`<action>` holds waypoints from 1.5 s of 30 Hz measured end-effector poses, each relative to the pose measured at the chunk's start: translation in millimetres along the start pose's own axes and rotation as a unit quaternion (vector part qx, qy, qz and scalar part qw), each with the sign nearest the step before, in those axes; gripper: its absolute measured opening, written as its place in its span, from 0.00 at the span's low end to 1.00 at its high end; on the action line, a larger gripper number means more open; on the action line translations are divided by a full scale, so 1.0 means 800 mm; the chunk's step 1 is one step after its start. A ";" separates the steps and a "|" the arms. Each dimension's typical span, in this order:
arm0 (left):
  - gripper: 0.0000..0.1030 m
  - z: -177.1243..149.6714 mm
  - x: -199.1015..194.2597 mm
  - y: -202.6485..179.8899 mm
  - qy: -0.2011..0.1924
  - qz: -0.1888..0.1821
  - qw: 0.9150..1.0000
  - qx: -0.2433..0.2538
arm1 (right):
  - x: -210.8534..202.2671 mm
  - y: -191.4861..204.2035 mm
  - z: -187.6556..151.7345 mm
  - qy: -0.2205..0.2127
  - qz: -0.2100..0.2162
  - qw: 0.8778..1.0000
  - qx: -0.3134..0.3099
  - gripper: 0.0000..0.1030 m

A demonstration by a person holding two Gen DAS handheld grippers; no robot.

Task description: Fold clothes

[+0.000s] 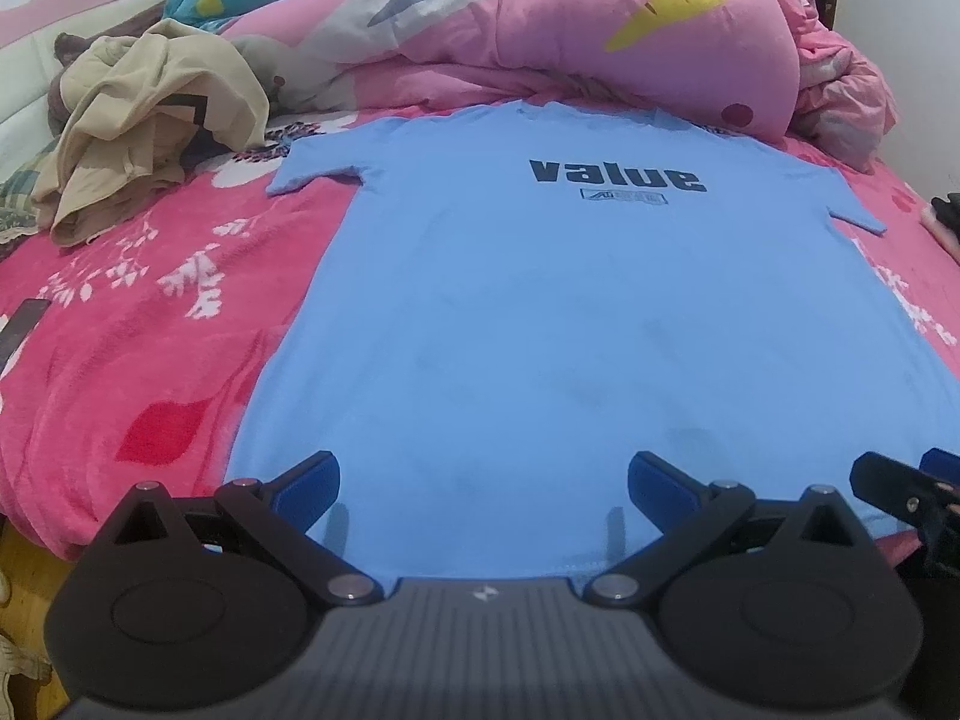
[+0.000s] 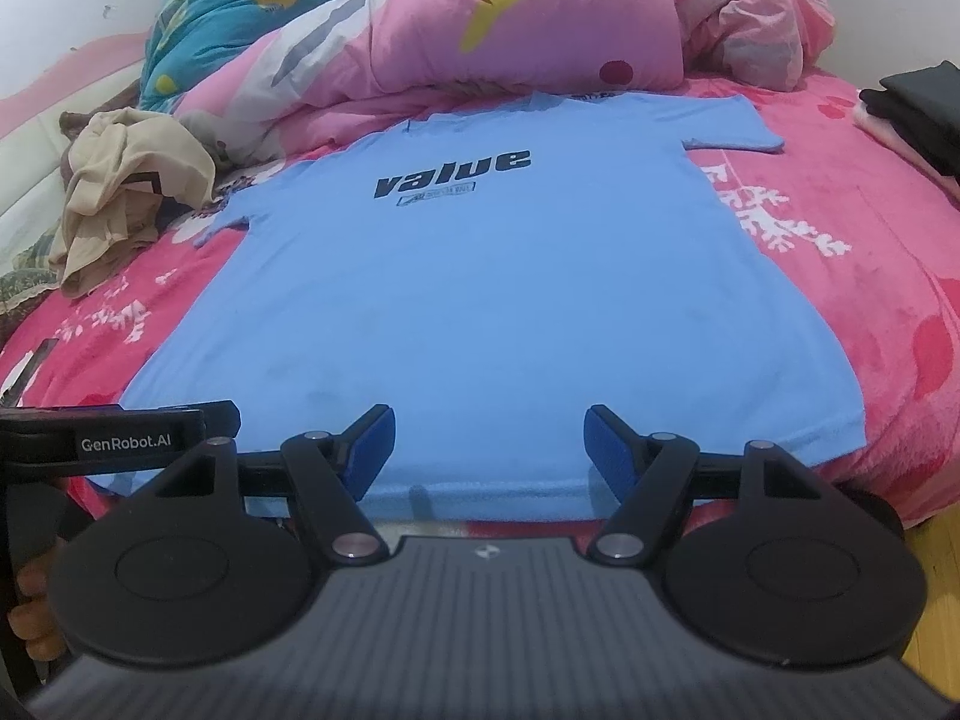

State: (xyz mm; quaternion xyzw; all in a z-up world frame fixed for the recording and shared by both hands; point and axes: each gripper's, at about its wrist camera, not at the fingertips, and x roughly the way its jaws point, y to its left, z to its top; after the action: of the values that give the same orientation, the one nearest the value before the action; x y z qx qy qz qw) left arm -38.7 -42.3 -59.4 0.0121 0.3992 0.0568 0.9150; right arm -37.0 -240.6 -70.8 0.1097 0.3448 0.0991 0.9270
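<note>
A light blue T-shirt (image 1: 540, 312) (image 2: 480, 300) printed "value" lies spread flat, front up, on a pink bed, sleeves out to both sides, hem toward me. My left gripper (image 1: 483, 489) is open over the hem with nothing between its blue pads. My right gripper (image 2: 489, 450) is open too, just above the hem's near edge and empty. In the left wrist view the right gripper's tip (image 1: 900, 486) shows at the right edge. The left gripper's body (image 2: 108, 438) appears at the left of the right wrist view.
A crumpled beige garment (image 1: 144, 132) (image 2: 126, 192) lies at the back left. A bunched pink quilt (image 1: 570, 30) (image 2: 510, 30) borders the collar. Folded dark clothes (image 2: 918, 108) sit at the far right. Wooden floor (image 2: 936, 588) shows below the bed edge.
</note>
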 end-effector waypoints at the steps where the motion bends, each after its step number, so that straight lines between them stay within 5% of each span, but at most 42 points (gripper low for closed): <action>1: 1.00 0.000 0.000 0.000 0.001 0.000 1.000 0.000 | 0.000 0.000 0.000 0.000 0.000 1.000 0.000 0.68; 45: 1.00 -0.004 0.007 -0.003 0.013 -0.003 1.000 0.000 | 0.005 0.003 -0.002 0.009 -0.001 1.000 -0.004 0.69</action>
State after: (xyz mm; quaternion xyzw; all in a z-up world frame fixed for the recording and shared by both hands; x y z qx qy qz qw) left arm -36.9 -44.3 -66.1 0.0105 0.4114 0.0543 0.9098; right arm -35.3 -236.8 -74.0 0.1046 0.3528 0.1004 0.9244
